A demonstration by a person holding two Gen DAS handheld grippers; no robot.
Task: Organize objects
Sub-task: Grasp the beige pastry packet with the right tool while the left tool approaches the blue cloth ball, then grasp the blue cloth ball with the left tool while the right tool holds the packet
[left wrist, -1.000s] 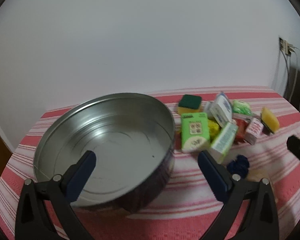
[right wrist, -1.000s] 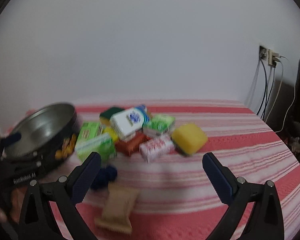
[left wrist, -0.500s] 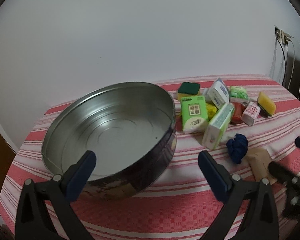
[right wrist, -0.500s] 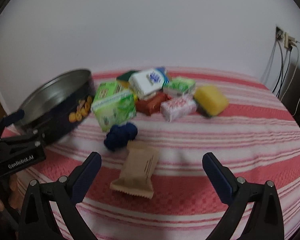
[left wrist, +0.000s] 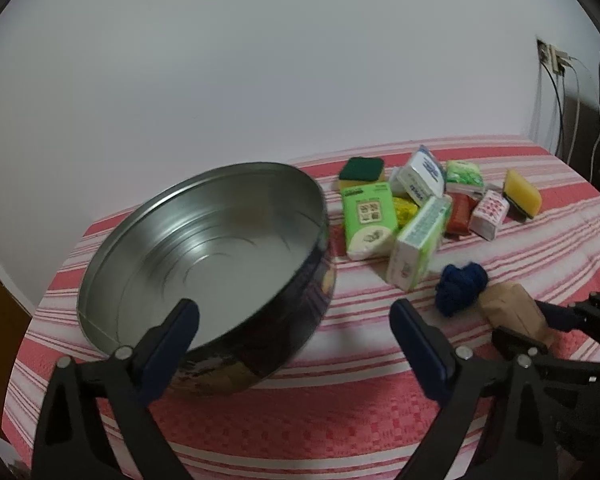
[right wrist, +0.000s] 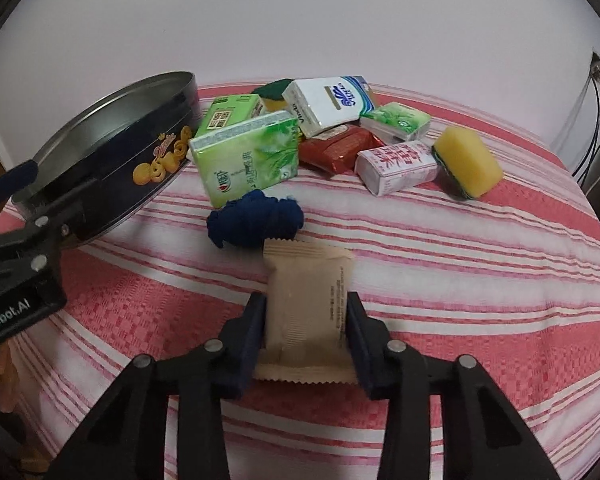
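Lettering and cookie pictures on tin wall: right wrist view only. Bare tin floor: left view. Right gripper, just closed, clamping tan packet; left gripper wide, straddling tin's five o'clock rim.

Black hand-held gripper, blue pads, silver screws.

Tin: left part hidden behind left gripper, base unseen; green-topped sponge mostly hidden behind tissue packs; beige packet partly covered by right gripper; packet print illegible.
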